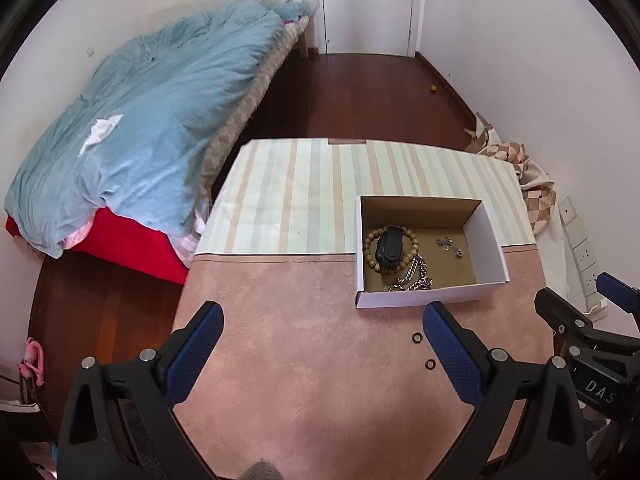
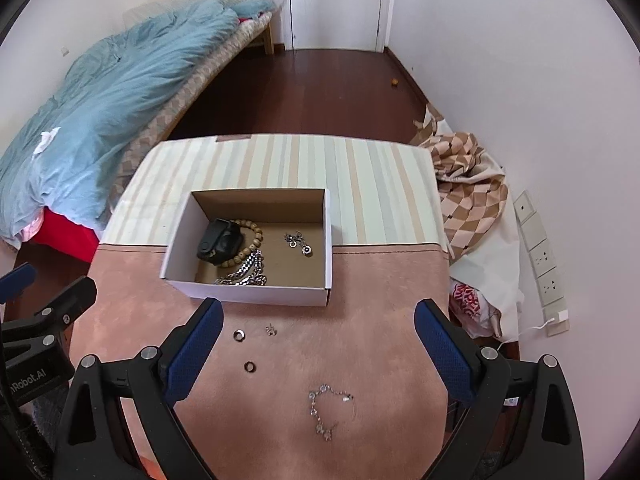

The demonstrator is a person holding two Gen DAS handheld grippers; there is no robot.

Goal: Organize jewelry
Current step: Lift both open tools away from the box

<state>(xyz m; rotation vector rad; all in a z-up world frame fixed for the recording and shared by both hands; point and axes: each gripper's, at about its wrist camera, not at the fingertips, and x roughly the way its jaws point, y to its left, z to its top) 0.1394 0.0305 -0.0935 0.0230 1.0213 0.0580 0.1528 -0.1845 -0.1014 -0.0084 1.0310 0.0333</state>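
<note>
- Left wrist view: the cardboard box (image 1: 430, 256) already holds a bead bracelet (image 1: 390, 250), a black watch (image 1: 387, 249) and a silver chain (image 1: 414, 278). Two small rings (image 1: 418, 337) wait on the pink cloth (image 1: 300, 360). The left gripper (image 1: 324, 350) hovers low, fingers spread, empty.
- Right wrist view: a crystal bracelet (image 2: 326, 412) and a tiny earring (image 2: 271, 329) also remain outside. The right gripper (image 2: 318, 346) hangs over them, fingers wide apart, holding nothing.

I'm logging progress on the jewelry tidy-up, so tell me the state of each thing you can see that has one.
Cardboard box: open, no lid on it.
Wooden bead bracelet: in the box.
Black smartwatch: in the box, on the beads.
Chunky silver chain: in the box.
Two rings: outside the box, on the pink cloth.
Thin silver bracelet: outside, on the cloth.
Left tongs: open, empty.
Right tongs: open, empty.
Door: closed.
</note>
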